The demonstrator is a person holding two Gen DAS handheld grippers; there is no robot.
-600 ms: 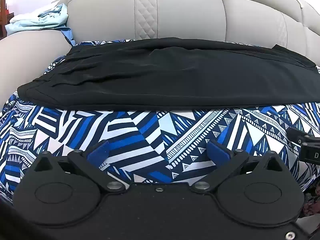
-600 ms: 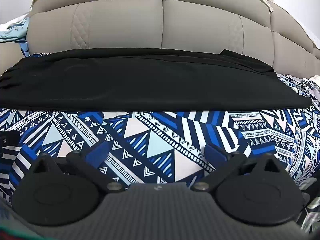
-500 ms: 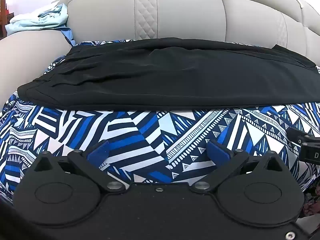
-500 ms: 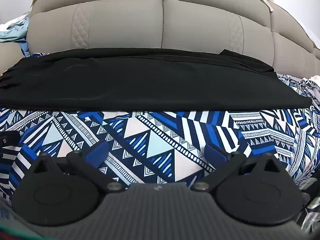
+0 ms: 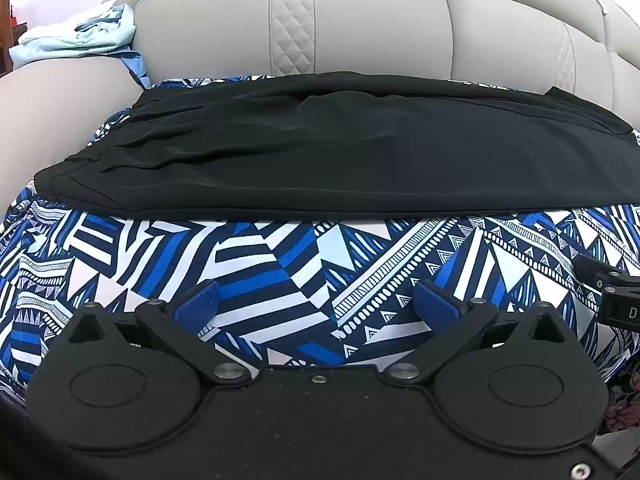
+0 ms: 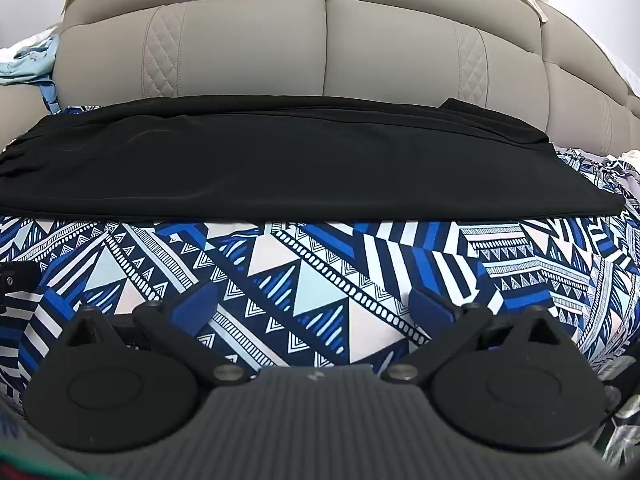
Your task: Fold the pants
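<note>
Black pants (image 5: 340,156) lie flat as a long band across the sofa seat on a blue, white and black patterned cover (image 5: 280,264), waistband end gathered at the left. They also show in the right wrist view (image 6: 280,164), their right end near the cover's right side. My left gripper (image 5: 316,304) is open and empty, low over the cover in front of the pants' near edge. My right gripper (image 6: 314,304) is open and empty, likewise short of the near edge. Part of the right gripper shows at the left wrist view's right edge (image 5: 612,292).
A grey sofa backrest (image 5: 360,20) rises right behind the pants. The grey armrest (image 5: 52,112) is at the left with light blue clothes (image 5: 80,36) piled on it. Crumpled patterned fabric (image 6: 616,168) lies at the far right.
</note>
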